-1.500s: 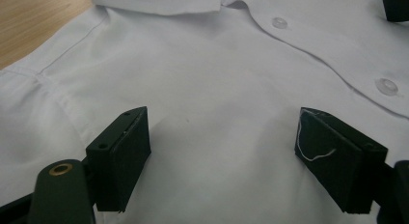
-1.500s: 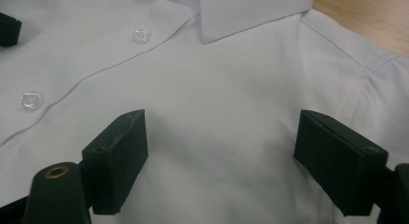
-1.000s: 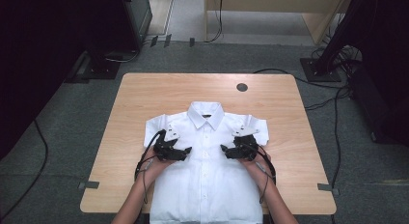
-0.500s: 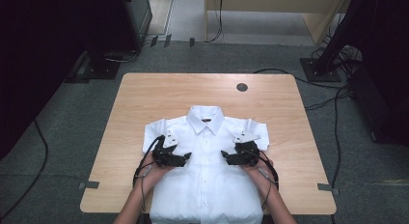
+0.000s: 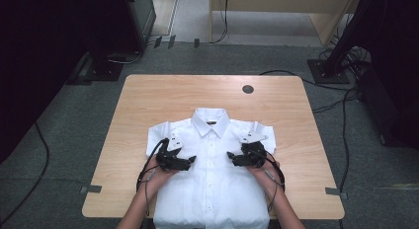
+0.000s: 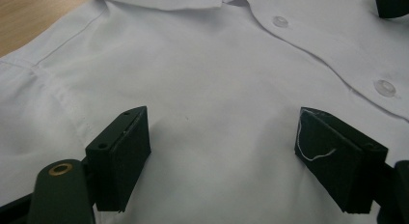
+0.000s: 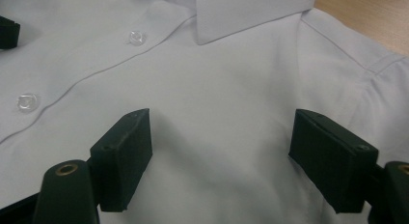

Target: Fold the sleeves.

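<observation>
Wooden table (image 5: 148, 105): shirt (image 5: 212, 189) lengthwise, collar away; left gripper (image 5: 190, 161), right gripper (image 5: 231, 157) seemingly spread

White button-up shirt (image 5: 212, 174), laid flat, front up, buttoned, collar twd top; lower-center of frame, on table (image 5: 148, 105).
</observation>
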Demonstrator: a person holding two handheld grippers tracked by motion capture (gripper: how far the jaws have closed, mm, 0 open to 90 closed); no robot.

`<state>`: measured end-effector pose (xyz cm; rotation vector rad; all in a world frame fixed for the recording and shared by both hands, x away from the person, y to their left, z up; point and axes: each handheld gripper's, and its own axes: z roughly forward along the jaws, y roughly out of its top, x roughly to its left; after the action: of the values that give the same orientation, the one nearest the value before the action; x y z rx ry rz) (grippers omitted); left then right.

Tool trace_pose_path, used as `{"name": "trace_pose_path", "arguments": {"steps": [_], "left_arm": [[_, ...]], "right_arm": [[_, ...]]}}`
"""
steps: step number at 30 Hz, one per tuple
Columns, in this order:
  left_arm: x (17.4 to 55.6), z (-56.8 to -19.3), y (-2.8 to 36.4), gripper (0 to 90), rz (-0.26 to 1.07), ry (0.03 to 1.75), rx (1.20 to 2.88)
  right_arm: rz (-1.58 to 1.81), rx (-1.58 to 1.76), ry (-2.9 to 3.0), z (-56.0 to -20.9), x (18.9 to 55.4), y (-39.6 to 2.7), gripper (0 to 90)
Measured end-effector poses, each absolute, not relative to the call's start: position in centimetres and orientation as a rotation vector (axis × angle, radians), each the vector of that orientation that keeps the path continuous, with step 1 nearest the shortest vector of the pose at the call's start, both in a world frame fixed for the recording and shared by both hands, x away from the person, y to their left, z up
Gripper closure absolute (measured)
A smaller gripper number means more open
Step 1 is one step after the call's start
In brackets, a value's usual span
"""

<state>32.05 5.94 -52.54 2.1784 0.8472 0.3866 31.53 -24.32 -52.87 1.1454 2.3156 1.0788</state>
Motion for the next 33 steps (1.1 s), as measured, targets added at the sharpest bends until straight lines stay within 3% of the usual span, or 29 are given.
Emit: {"name": "trace_pose_path", "arguments": {"steps": [33], "left_arm": [[32.1,-52.5,5.9,19.9,0.386,0.848,2.178]], "right_arm": [[1.09,1.176,2.286,-52.4,33.2,-26.5,23.4]]}}
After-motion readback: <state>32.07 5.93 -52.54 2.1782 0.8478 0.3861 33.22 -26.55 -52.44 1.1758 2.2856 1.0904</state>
